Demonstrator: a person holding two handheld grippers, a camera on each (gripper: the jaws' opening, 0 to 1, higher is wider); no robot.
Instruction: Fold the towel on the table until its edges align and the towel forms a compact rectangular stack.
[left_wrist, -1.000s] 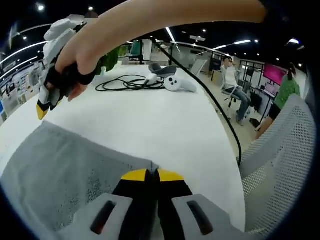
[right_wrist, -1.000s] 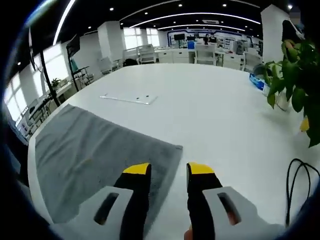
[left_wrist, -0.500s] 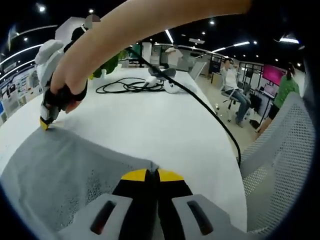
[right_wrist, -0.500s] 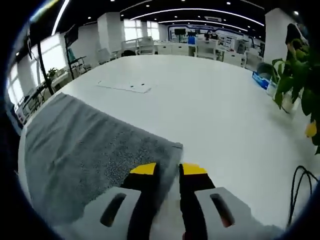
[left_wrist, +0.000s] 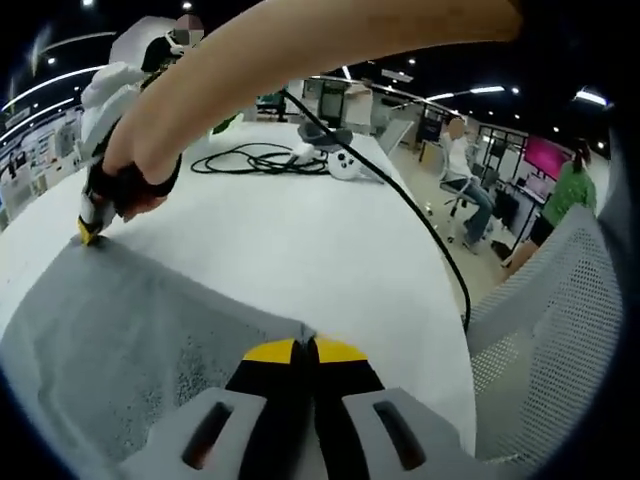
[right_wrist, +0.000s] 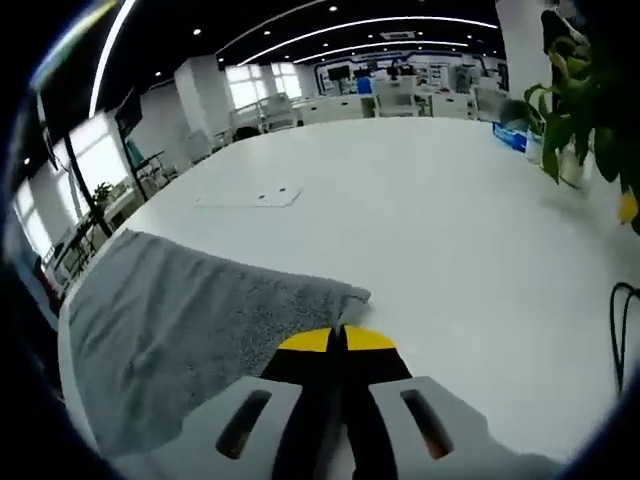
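Here, the grey towel (left_wrist: 110, 350) lies flat on the white worktop (left_wrist: 300, 240). In the left gripper view, the left hand-held gripper (left_wrist: 303, 349) has its yellow-tipped jaws pressed together on one corner of the towel. The right hand-held gripper (left_wrist: 92, 228), gripped by a hand (left_wrist: 135, 170), has its tip at the far corner of the towel. In the right gripper view, the right hand-held gripper (right_wrist: 337, 339) is closed with its jaws pinching the towel (right_wrist: 190, 330) just behind that corner. A black cable (left_wrist: 250, 162) lies coiled on the worktop well beyond the towel, beside a white controller (left_wrist: 345, 165). A green plant (right_wrist: 585, 90) stands at the far side of the worktop (right_wrist: 450, 220).
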